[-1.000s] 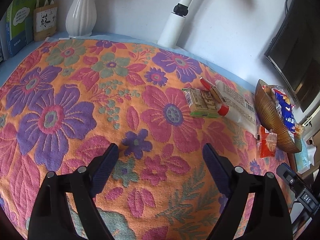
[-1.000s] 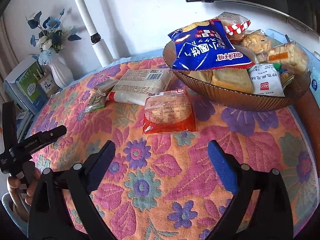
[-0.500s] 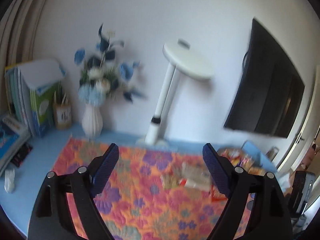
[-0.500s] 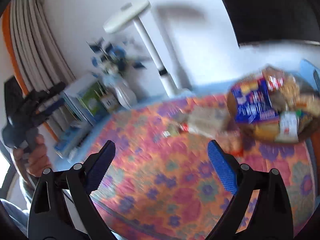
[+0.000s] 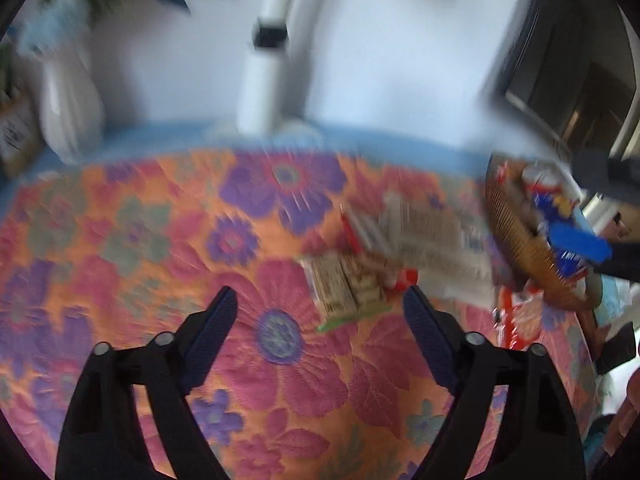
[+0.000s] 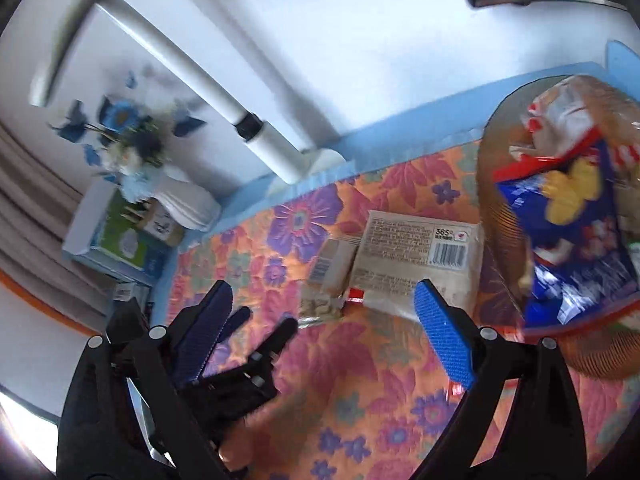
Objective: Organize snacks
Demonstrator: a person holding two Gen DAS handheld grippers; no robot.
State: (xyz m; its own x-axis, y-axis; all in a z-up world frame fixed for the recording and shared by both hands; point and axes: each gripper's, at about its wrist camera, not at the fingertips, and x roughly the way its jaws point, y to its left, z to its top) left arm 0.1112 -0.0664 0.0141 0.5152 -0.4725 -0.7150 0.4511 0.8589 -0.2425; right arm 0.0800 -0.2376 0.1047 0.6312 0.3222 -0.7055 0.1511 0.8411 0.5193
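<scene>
Both our grippers gape empty; the small green-edged snack packet (image 5: 346, 294) lies just ahead-right of our left gripper (image 5: 320, 312), nearer it than the right gripper (image 6: 324, 312).

Bright daylight, motion blur, fisheye warp

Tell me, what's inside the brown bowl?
The brown bowl holds a blue snack bag and a red-and-white packet on top. More snacks may lie beneath them, but they are covered.

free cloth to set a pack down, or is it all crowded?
Free: floral cloth between the vase and the small green pack. Crowded: pack, beige packet and heaped snack bowl close together on the right.
</scene>
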